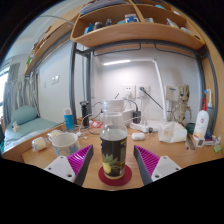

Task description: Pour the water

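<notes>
One clear plastic bottle with a dark label (114, 147) stands on one round magenta coaster (115, 176). One white bowl (62, 141) is on the wooden bench (170, 163). One small blue-capped bottle (69, 120) is counted to the rear, and one tall white bottle with a red top (203, 123) at the far side. One crumpled white bag (174, 132) lies nearby. Two magenta pads (80, 160) are on the one pair of tongs (114, 165). Smaller items on the bench cannot be counted reliably.

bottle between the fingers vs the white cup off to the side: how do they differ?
The bottle is tall, clear and capped, standing on a red coaster between the fingers; the white cup is short, opaque, open-topped and outside the fingers. Both stand upright on the wooden desk.
</notes>
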`<state>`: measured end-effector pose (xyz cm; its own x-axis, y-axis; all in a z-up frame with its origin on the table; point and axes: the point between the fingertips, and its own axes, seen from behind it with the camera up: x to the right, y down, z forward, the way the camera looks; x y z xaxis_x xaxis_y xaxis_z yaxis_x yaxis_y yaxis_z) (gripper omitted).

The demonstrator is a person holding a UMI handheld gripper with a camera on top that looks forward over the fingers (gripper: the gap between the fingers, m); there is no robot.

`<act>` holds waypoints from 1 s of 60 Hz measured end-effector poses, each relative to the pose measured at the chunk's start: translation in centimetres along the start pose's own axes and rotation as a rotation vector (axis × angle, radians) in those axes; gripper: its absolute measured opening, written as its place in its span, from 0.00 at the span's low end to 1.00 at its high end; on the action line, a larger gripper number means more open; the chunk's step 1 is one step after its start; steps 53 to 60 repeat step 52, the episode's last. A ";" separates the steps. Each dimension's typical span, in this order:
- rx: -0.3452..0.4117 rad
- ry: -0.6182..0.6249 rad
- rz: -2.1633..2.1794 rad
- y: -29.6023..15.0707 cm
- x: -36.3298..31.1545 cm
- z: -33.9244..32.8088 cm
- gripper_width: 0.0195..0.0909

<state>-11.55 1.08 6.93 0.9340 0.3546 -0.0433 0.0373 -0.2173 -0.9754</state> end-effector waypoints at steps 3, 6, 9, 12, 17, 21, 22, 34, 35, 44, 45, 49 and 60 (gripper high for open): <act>-0.005 0.014 -0.003 0.4 0.1 -1.2 0.88; -0.011 0.038 -0.014 0.8 0.2 -2.7 0.88; -0.015 0.074 -0.024 1.0 0.5 -4.4 0.88; 0.000 0.111 -0.023 1.0 0.8 -6.1 0.89; 0.013 0.141 -0.011 1.2 1.1 -8.5 0.89; 0.011 0.159 0.007 1.4 1.3 -10.3 0.90; 0.012 0.161 0.012 1.4 1.3 -10.7 0.91; 0.049 0.189 0.041 0.7 2.7 -14.9 0.90; 0.052 0.194 0.041 0.6 2.9 -15.2 0.90; 0.068 0.232 0.038 0.4 4.7 -16.8 0.88; 0.070 0.236 0.038 0.4 4.9 -16.9 0.88; 0.081 0.249 0.035 0.1 5.4 -17.3 0.88; 0.091 0.252 0.039 -0.1 5.6 -17.5 0.88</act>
